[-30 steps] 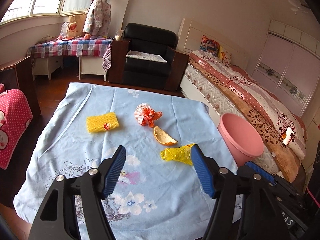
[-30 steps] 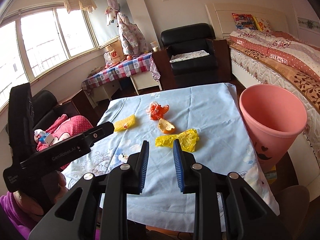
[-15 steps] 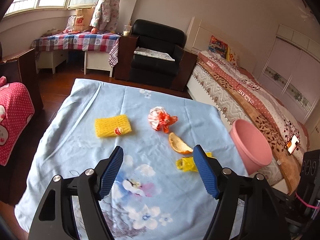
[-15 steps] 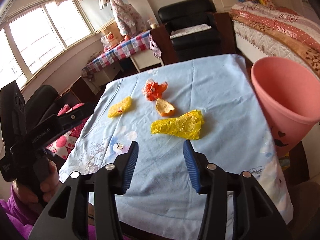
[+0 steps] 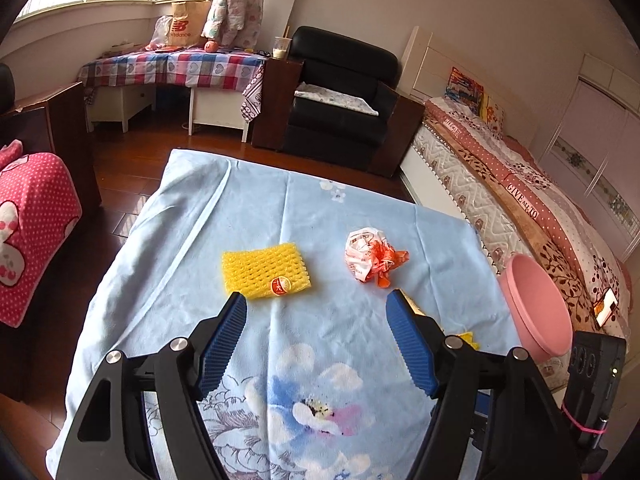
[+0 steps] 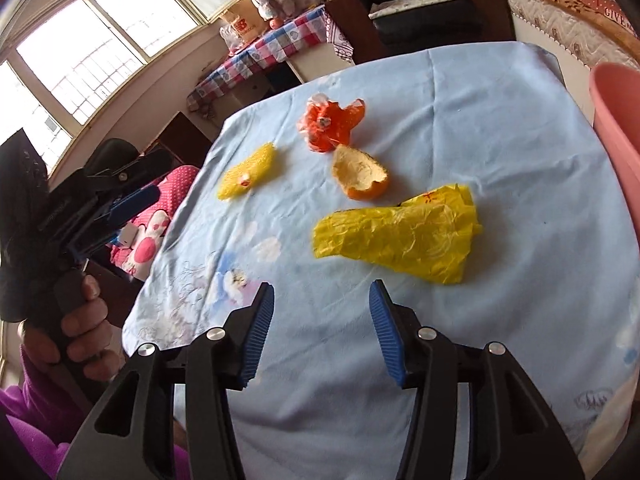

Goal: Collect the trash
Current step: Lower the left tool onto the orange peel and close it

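Trash lies on a table with a light blue floral cloth (image 5: 280, 208). A yellow foam net (image 5: 266, 270) lies just beyond my open, empty left gripper (image 5: 316, 304). An orange-and-white crumpled bag (image 5: 370, 258) lies right of it. In the right wrist view the yellow foam net (image 6: 248, 170), orange bag (image 6: 330, 122), orange peel (image 6: 360, 174) and yellow crumpled wrapper (image 6: 404, 234) show. My right gripper (image 6: 322, 292) is open and empty, just short of the wrapper. A pink bin (image 5: 536, 308) stands off the table's right edge; it also shows in the right wrist view (image 6: 620, 132).
A bed (image 5: 540, 208) runs along the right behind the bin. A black armchair (image 5: 340, 92) and a checked side table (image 5: 172, 72) stand beyond the far edge. A red dotted cushion (image 5: 28, 224) is at the left. The left gripper (image 6: 100, 208) shows in the right wrist view.
Both grippers have moved forward and lower over the table. My right gripper has opened wide from nearly shut. The left view has swung left, so the foam net now sits ahead.
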The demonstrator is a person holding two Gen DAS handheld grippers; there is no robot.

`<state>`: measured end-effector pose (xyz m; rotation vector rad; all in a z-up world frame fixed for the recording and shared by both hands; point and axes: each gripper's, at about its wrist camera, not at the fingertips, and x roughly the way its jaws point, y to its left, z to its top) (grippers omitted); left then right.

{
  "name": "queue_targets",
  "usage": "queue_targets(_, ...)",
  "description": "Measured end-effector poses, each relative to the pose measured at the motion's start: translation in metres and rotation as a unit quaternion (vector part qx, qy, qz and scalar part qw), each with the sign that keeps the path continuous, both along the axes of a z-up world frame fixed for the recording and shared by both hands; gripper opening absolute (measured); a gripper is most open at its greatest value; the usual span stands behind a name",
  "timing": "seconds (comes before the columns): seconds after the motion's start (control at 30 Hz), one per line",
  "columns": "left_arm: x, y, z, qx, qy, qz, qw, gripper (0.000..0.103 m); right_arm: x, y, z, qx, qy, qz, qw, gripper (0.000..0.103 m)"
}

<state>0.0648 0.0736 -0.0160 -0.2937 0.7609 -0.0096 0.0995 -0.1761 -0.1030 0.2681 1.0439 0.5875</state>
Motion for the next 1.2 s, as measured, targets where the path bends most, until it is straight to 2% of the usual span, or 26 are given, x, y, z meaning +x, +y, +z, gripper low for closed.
queue_targets(0.1, 0.009, -0.004, -0.006, -0.002, 0.011, -0.011, 0.9999, 0.071, 0.012, -0.006, -0.003, -0.016, 0.0, -0.017, 1.0, 0.05)
queue_targets(0.27, 0.025, -0.016, -0.017, -0.001, 0.027, -0.029, 0.9992, 0.071, 0.035, -0.023, 0.01, -0.093, -0.062, -0.071, 0.991, 0.05)
queue_targets(0.37, 0.036, -0.029, -0.021, 0.001, 0.027, -0.042, 0.9988, 0.07, 0.04, -0.032, 0.02, -0.088, -0.074, -0.082, 0.99, 0.05)
queue_targets(0.43, 0.046, -0.039, -0.026, 0.004, 0.031, -0.056, 0.9979, 0.054, 0.036, -0.037, 0.022, -0.073, -0.073, -0.086, 0.991, 0.05)
queue_targets(0.53, 0.066, -0.054, -0.042, -0.005, 0.055, -0.075, 0.9957, 0.045, 0.025, -0.042, 0.023, -0.048, -0.068, -0.086, 0.993, 0.05)
queue_targets(0.67, 0.086, -0.071, -0.065, -0.016, 0.089, -0.091, 0.9918, 0.044, 0.01, -0.043, 0.022, -0.036, -0.06, -0.087, 0.994, 0.05)
queue_targets(0.9, 0.099, -0.096, -0.079, -0.009, 0.092, -0.113, 0.9893, 0.044, 0.005, -0.044, 0.01, -0.027, -0.032, -0.095, 0.995, 0.05)
queue_targets(0.97, 0.103, -0.101, -0.084, 0.004, 0.098, -0.115, 0.9886, 0.031, 0.005, -0.042, 0.008, -0.027, -0.025, -0.094, 0.995, 0.05)
queue_targets(1.0, 0.103, -0.104, -0.083, 0.016, 0.09, -0.112, 0.9895, 0.019, 0.005, -0.04, 0.007, -0.028, -0.023, -0.092, 0.995, 0.05)
queue_targets(1.03, 0.104, -0.105, -0.085, 0.016, 0.094, -0.118, 0.9884, 0.014, 0.005, -0.037, 0.007, -0.028, -0.022, -0.09, 0.995, 0.05)
queue_targets(1.13, 0.101, -0.099, -0.081, 0.0, 0.087, -0.118, 0.9891, 0.006, 0.006, -0.028, 0.007, -0.029, -0.018, -0.082, 0.996, 0.05)
queue_targets(1.2, 0.097, -0.091, -0.073, 0.0, 0.074, -0.106, 0.9915, 0.005, 0.008, -0.02, 0.007, -0.024, -0.013, -0.076, 0.997, 0.05)
